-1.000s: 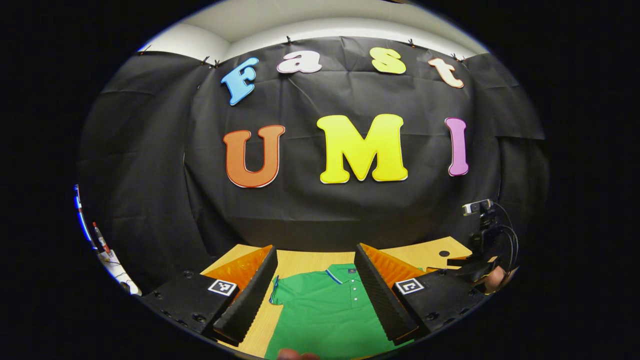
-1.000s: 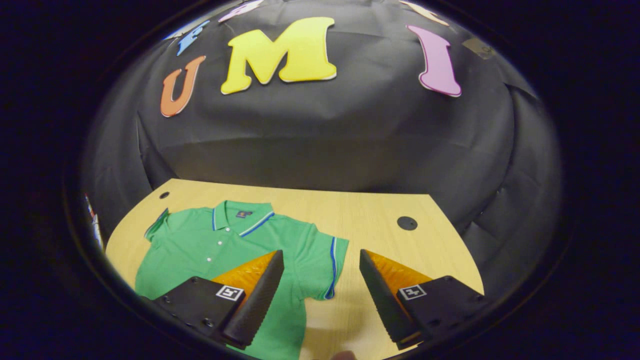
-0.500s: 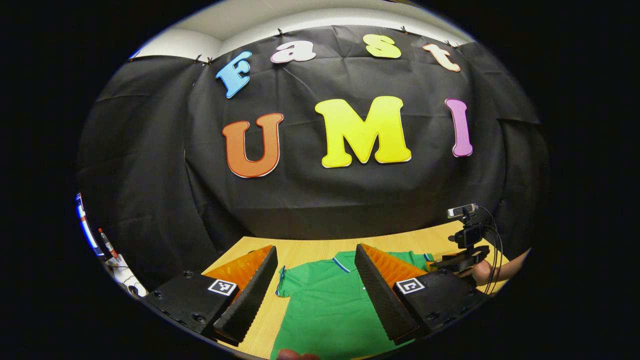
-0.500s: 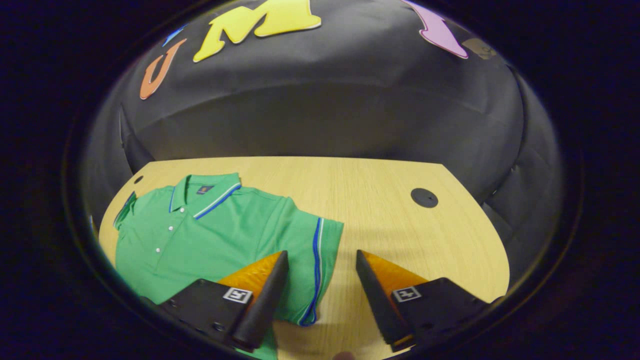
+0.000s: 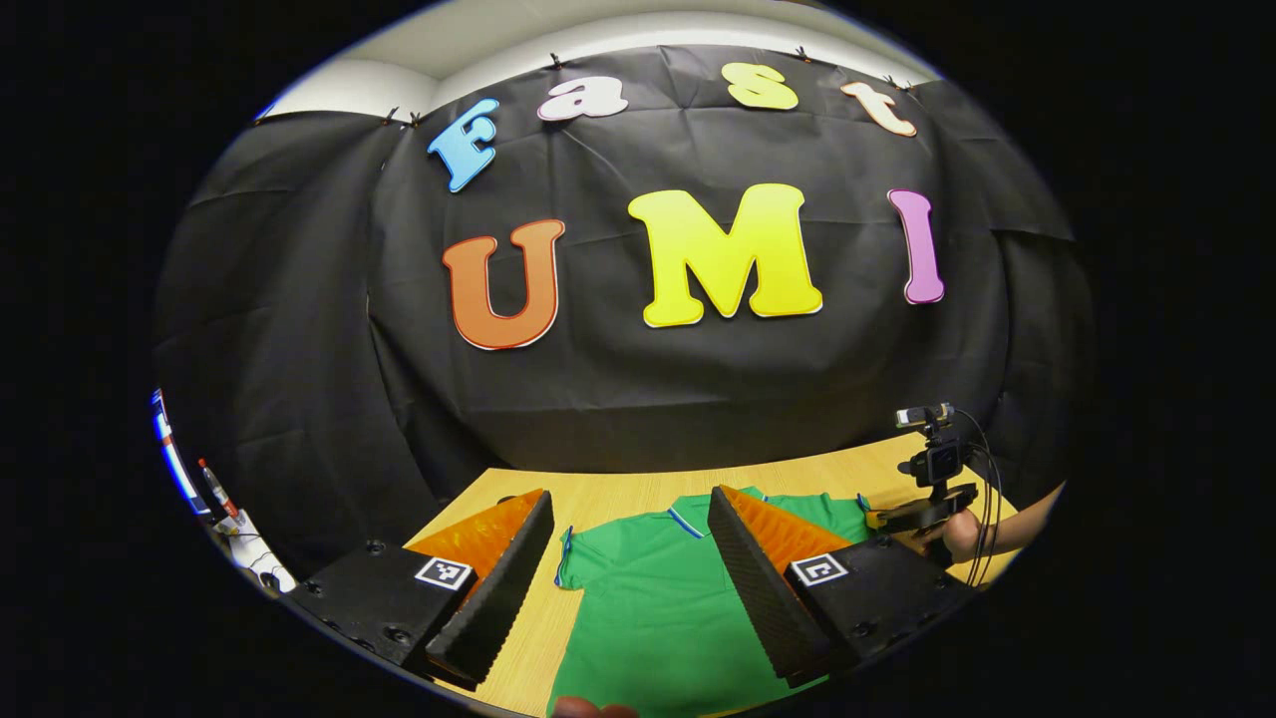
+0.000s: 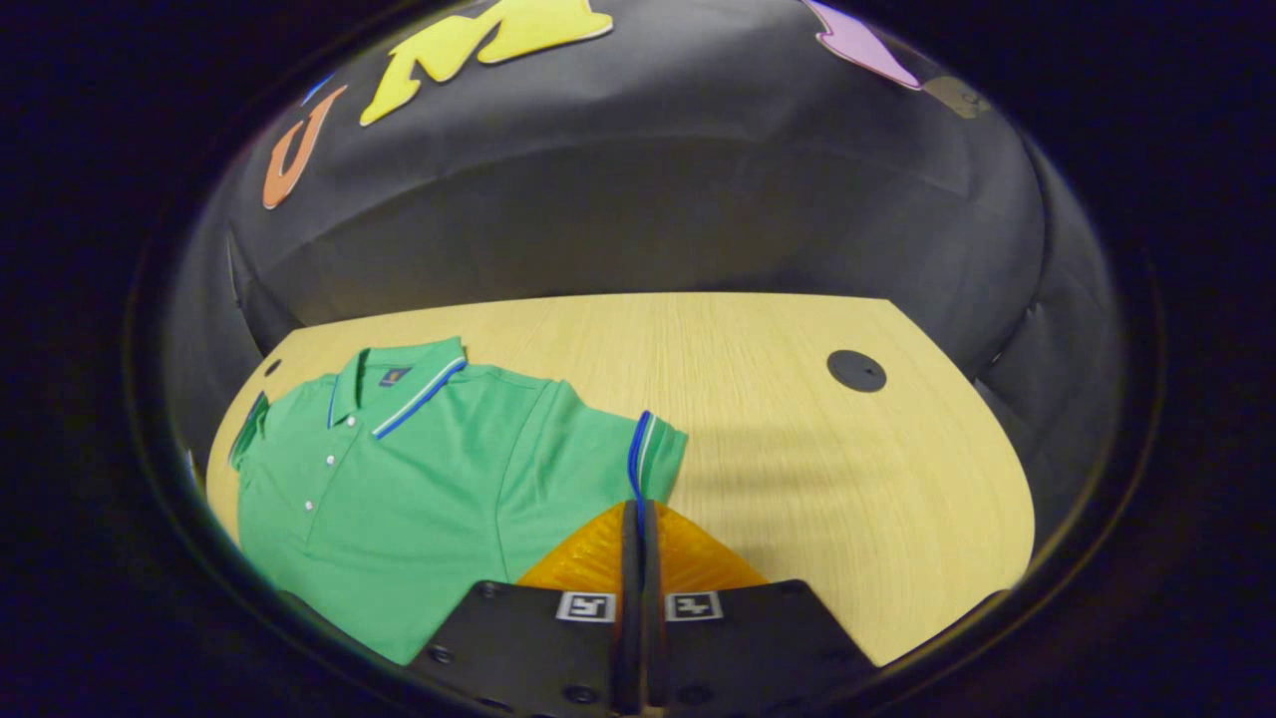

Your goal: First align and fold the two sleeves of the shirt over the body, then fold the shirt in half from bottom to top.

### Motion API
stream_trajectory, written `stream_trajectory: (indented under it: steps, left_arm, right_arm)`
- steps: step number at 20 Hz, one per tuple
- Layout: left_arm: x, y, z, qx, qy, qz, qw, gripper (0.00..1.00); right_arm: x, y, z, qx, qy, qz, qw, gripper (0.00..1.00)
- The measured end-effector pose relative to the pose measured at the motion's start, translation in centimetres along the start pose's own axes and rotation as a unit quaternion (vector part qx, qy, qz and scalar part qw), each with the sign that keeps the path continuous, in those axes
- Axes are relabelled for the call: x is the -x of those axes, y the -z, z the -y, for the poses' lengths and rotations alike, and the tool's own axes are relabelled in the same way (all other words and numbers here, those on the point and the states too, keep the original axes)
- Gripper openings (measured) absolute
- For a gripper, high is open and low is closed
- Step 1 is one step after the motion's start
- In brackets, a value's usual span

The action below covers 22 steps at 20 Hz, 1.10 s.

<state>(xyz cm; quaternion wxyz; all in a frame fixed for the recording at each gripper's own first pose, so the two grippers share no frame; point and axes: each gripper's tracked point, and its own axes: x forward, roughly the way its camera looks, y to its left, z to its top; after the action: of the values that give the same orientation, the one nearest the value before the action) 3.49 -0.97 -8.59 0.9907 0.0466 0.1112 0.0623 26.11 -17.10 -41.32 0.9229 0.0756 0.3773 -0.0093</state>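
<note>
A green polo shirt (image 6: 419, 479) with blue-and-white trim lies flat, collar toward the wall, on the wooden table (image 6: 797, 469). In the right gripper view my right gripper (image 6: 639, 519) is shut on the striped cuff of the shirt's sleeve (image 6: 653, 444), and the cuff stands up slightly between the fingers. In the left gripper view my left gripper (image 5: 628, 598) is open above the shirt (image 5: 648, 608), with the other sleeve (image 5: 570, 558) just right of its left finger. The right gripper (image 5: 882, 519) also appears far right, at the shirt's far sleeve.
A black round grommet (image 6: 856, 370) sits in the table to the right of the shirt. A hand (image 5: 962, 538) holds the right gripper at the table's right side. Small items (image 5: 214, 494) show past the table's left edge.
My right gripper has dropped onto the sleeve cuff and gone from open to shut on it. The left gripper has tilted down a little and stays open.
</note>
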Motion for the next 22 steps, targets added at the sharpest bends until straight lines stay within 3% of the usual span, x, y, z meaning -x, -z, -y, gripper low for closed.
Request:
stream_trajectory:
  steps: [3, 6, 11, 15, 20, 22]
  left_arm:
    - [-0.1, 0.0, -0.5, 0.001, -0.006, -0.001, 1.0, 1.0]
    - [0.0, 0.2, -0.9, 0.008, -0.009, -0.003, 1.0, 1.0]
    - [0.3, 0.0, -2.6, 0.017, -0.028, -0.002, 0.999, 1.0]
    - [0.9, 0.0, -4.9, 0.036, -0.05, -0.004, 0.998, 1.0]
    - [1.6, 0.2, -7.8, 0.063, -0.066, -0.015, 0.996, 1.0]
    - [1.8, 0.0, -9.1, 0.069, -0.074, -0.014, 0.995, 1.0]
  right_arm:
    - [1.0, -0.7, 0.0, -0.026, -0.004, 0.008, 1.0, 0.01]
    - [2.6, -2.9, -1.1, -0.015, -0.01, 0.036, 0.999, 0.03]
    - [5.0, -5.0, -7.5, 0.008, -0.056, 0.056, 0.997, 0.02]
    - [5.4, -4.0, -13.2, 0.052, -0.09, 0.047, 0.993, 0.03]
    - [4.5, -1.5, -17.7, 0.061, -0.106, 0.026, 0.992, 0.01]
    - [4.4, -0.9, -18.8, 0.051, -0.11, 0.017, 0.992, 0.09]
